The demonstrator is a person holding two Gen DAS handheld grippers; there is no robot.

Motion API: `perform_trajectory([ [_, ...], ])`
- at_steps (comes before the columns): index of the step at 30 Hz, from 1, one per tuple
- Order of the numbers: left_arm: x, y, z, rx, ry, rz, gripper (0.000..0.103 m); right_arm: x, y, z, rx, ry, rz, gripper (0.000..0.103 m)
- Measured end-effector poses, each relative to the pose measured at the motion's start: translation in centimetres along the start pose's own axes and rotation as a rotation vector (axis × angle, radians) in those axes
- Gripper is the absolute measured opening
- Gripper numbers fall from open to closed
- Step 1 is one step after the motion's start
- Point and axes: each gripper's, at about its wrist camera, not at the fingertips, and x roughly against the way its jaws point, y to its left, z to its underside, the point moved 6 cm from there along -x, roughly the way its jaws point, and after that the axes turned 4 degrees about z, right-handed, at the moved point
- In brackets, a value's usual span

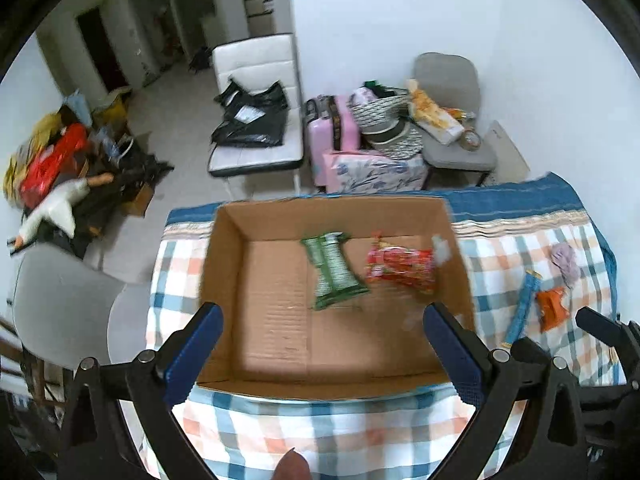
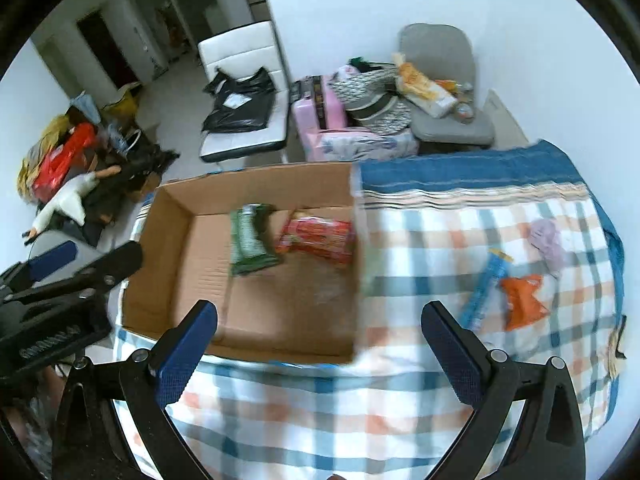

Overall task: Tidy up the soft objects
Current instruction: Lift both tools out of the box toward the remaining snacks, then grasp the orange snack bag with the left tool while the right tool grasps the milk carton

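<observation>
Left gripper (image 1: 322,332): fingers spread wide, nothing between them – held above the near edge of the box.
Right gripper (image 2: 320,328): fingers spread wide, nothing held – over the checked cloth (image 2: 420,248), at the box's near right corner.
Box (image 1: 224,264): open cardboard, on the cloth, straight ahead of the left gripper; ahead-left of the right one.
Green packet (image 1: 334,270): flat on the box floor, ahead of the left gripper, about mid-box.
Red packet (image 1: 402,266): in the box just right of the green one, near the right wall; blurred.
Blue packet (image 2: 484,284): on the cloth outside the box, ahead-right of the right gripper.
Orange packet (image 2: 522,296): touching or just beside the blue one, on its right.
Purple item (image 2: 546,240): on the cloth beyond the orange packet, too blurred to name.
</observation>
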Motion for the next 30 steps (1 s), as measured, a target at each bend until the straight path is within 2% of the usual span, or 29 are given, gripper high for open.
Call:
perform_trajectory([
  [4, 0.0, -6.4, 0.1, -0.084, 0.006, 0.026, 0.103, -0.2, -7.2, 1.5, -0.071, 0.026, 0.035, 0.103],
  [8, -2.2, -12.5, 1.5, -0.182, 0.061, 0.001, 0.103, -2.6, -15.0, 4.6, -0.106, 0.116, 0.118, 0.103],
  [11, -5.6, -16.4, 3.4, -0.264, 0.121, -0.064, 0.103, -6.8, -19.4, 7.3, -0.036, 0.247, 0.186, 0.103],
  [15, -9.8, -19.0, 6.1, -0.332, 0.212, -0.130, 0.103, -12.6, -21.5, 10.5, 0.058, 0.399, 0.196, 0.103],
  [18, -11.8, -20.2, 7.5, -0.364, 0.255, -0.172, 0.103, -16.7, -22.3, 12.5, 0.113, 0.485, 0.180, 0.103],
  [20, -12.6, -20.6, 8.0, -0.376, 0.279, -0.187, 0.103, -18.5, -22.0, 13.2, 0.115, 0.512, 0.102, 0.103],
  [22, -13.0, -20.9, 8.1, -0.370, 0.294, -0.190, 0.103, -19.0, -21.8, 13.5, 0.103, 0.525, 0.050, 0.096],
  [23, -13.1, -21.1, 8.0, -0.363, 0.299, -0.185, 0.103, -18.9, -21.7, 13.6, 0.094, 0.522, 0.013, 0.085],
  [24, -13.2, -21.3, 7.8, -0.354, 0.303, -0.180, 0.103, -18.8, -21.9, 13.8, 0.073, 0.524, -0.021, 0.078],
  [27, -13.4, -21.9, 7.0, -0.335, 0.309, -0.164, 0.103, -18.3, -23.8, 14.4, -0.017, 0.530, -0.053, 0.073],
  [30, -13.4, -23.4, 6.1, -0.319, 0.310, -0.136, 0.103, -17.4, -27.2, 14.9, -0.168, 0.527, -0.101, 0.068],
])
